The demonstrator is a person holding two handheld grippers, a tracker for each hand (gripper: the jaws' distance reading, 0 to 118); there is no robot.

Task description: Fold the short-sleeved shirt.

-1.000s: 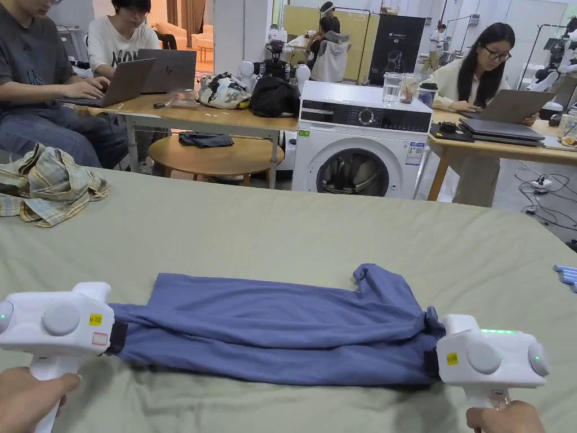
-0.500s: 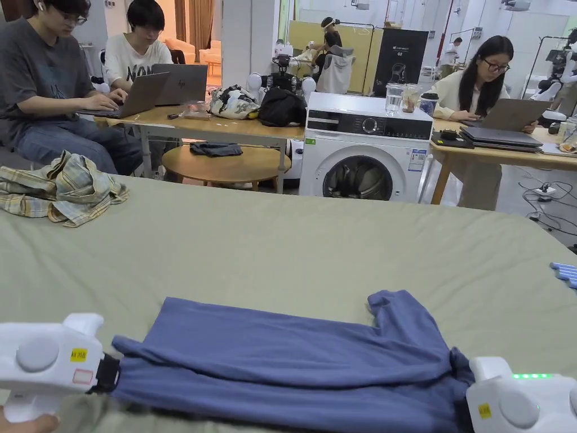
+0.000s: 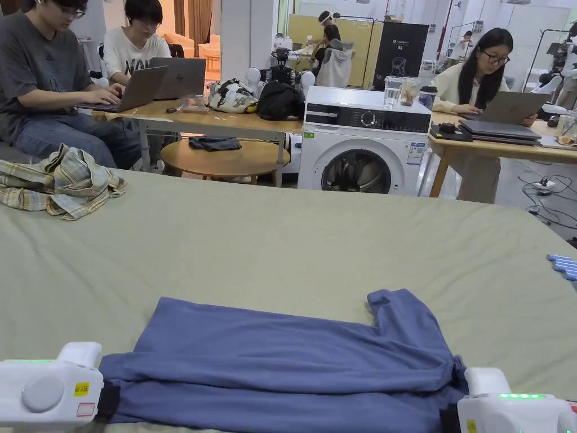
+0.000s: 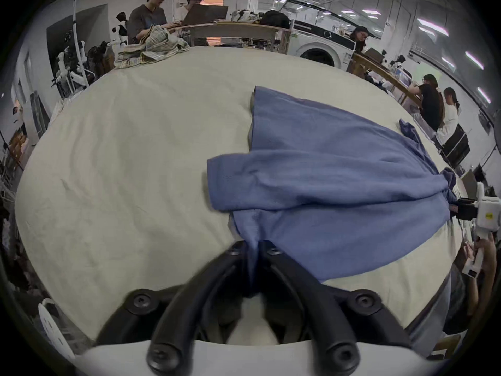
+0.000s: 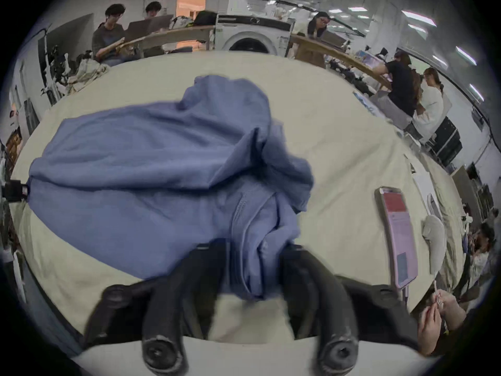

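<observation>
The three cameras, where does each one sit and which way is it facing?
Head view: above the near edge of the bed, facing the washer; both claw bodies at the bottom corners.
Left gripper view: on the left claw, looking across the bed along the shirt; its jaws pinch an edge.
Right gripper view: on the right claw, facing the washer; its jaws hold bunched cloth.
All share the shirt and washer.

Both gripper [image 3: 107,400] bodies and blue shirt's [image 3: 282,366] near edge (head view) cut off below.
</observation>
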